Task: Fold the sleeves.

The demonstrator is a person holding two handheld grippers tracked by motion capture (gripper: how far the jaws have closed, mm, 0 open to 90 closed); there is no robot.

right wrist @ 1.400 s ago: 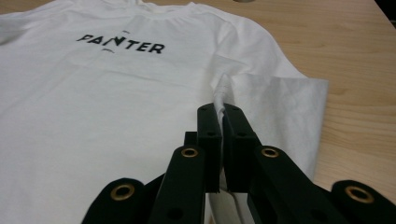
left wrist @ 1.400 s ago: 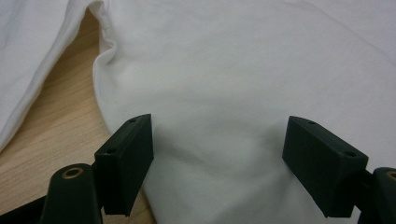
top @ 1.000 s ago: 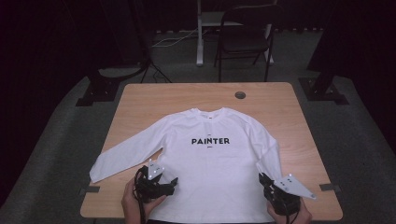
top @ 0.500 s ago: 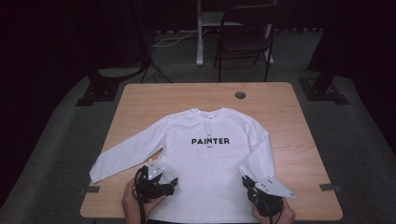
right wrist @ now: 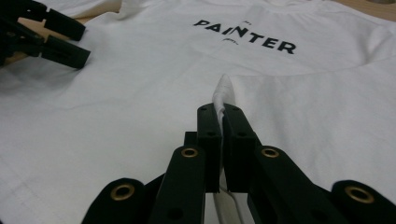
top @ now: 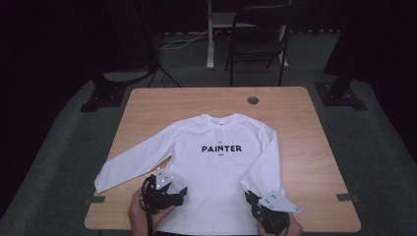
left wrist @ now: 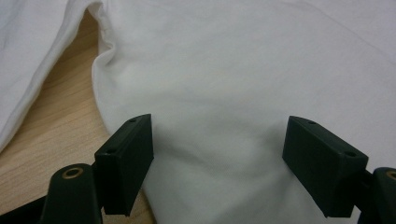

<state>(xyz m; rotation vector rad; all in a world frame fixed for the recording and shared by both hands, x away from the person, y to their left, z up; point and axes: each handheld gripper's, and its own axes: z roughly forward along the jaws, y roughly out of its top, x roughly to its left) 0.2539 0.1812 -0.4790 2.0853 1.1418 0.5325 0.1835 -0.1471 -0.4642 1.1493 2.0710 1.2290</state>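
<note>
our right tool point(right wrist: 219, 122) is clenched on a thin fold of the right sleeve point(top: 263, 162), doubled over the shirt point(top: 216, 182) on the tabletop point(top: 305, 147); it may slip out. our left tool point(left wrist: 217, 154) stands released over the hem.

White shirt point(top: 216, 167) on wooden table point(top: 305, 147)

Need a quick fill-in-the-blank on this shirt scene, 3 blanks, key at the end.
1. The black word printed on the white shirt reads ____.
2. The right gripper has its jaws ____ on a fold of the shirt.
3. The left gripper has its jaws ____ over the cloth.
Missing words: PAINTER; shut; open
</note>
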